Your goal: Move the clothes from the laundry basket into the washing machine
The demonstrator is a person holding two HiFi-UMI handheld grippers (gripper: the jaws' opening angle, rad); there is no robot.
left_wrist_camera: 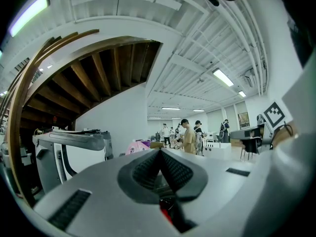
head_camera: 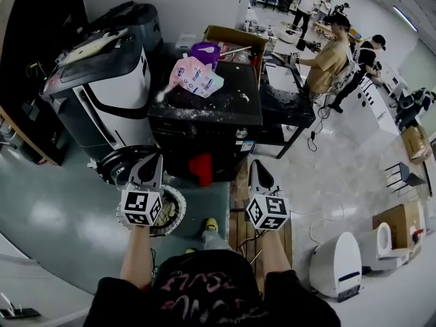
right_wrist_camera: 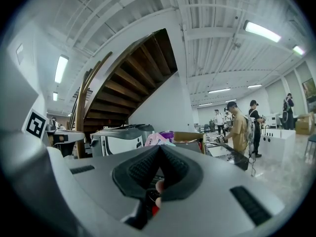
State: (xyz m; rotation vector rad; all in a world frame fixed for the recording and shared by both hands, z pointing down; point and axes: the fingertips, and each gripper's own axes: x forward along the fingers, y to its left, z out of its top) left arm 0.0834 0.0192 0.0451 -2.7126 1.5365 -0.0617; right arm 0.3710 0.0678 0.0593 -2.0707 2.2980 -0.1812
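The laundry basket (head_camera: pixel 178 208) is set on the floor just in front of the black washing machine (head_camera: pixel 204 121). Most of it is covered by the left gripper (head_camera: pixel 154 159) and its marker cube. What lies in the basket cannot be made out. Something red (head_camera: pixel 201 169) is seen low on the machine's front, but whether it is a cloth cannot be told. The rest of that front is lost in shadow.

The jaws of the left gripper are shut tight with nothing between them. The jaws of the right gripper (head_camera: pixel 256 163) are shut the same way and are empty. Both grippers are held level, side by side, and pointed at the machine.

A pink bag (head_camera: pixel 196 77) is laid on the machine's top, near its back left corner. A white and black machine (head_camera: pixel 102 94) is stood close by the washing machine's left edge. Bare green floor (head_camera: pixel 54 216) is left open to the left of the basket.
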